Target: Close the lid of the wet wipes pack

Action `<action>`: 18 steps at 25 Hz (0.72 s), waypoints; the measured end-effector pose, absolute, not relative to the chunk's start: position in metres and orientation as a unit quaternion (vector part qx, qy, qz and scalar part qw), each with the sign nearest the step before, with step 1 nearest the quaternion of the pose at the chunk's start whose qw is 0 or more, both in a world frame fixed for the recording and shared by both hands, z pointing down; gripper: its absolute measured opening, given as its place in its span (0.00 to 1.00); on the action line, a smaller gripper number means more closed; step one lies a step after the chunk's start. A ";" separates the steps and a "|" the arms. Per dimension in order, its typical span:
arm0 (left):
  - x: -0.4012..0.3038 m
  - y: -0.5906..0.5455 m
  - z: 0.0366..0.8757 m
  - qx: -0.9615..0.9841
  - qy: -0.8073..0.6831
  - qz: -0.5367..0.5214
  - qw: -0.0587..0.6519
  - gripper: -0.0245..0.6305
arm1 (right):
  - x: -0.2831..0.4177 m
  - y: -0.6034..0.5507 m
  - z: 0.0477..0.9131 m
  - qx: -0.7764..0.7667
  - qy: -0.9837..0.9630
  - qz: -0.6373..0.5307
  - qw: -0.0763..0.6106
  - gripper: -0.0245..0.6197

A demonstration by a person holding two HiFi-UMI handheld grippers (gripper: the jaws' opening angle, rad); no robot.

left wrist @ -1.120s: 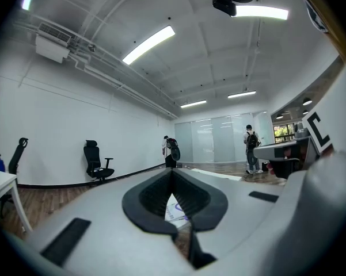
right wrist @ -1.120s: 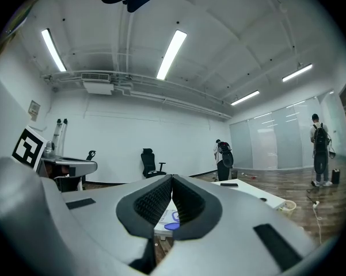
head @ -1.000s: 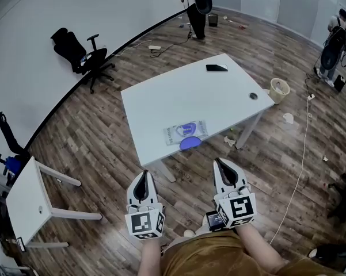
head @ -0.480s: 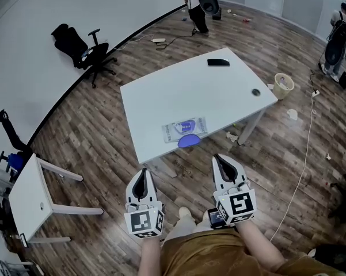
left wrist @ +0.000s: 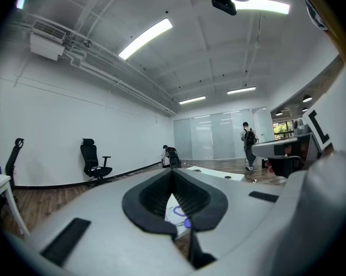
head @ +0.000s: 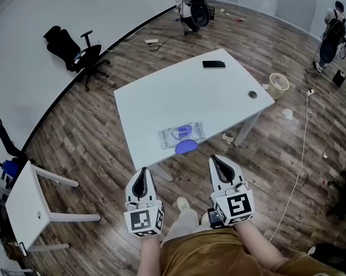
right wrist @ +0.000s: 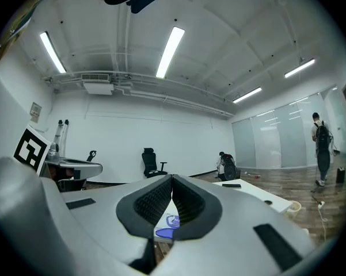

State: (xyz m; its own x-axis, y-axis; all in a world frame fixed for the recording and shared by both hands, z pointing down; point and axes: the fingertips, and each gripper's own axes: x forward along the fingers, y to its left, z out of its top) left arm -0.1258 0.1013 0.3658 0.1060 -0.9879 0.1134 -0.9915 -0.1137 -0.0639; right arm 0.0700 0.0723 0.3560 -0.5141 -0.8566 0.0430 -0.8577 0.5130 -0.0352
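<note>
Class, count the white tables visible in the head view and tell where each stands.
2. The large white table stands in the middle, with the wet wipes pack near its front edge; a smaller white table is at lower left. Others may lie outside the view.

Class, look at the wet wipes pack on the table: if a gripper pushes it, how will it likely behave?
The pack lies flat and low, so it probably won't tip or roll. It looks like soft film, so it likely dents. On the smooth table it may slide; its open lid sits at the near edge.
</note>
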 end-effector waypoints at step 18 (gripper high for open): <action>-0.166 -0.004 0.363 0.767 -0.639 0.059 0.003 0.03 | 0.021 -0.016 0.349 0.514 -0.857 0.007 0.020 0.05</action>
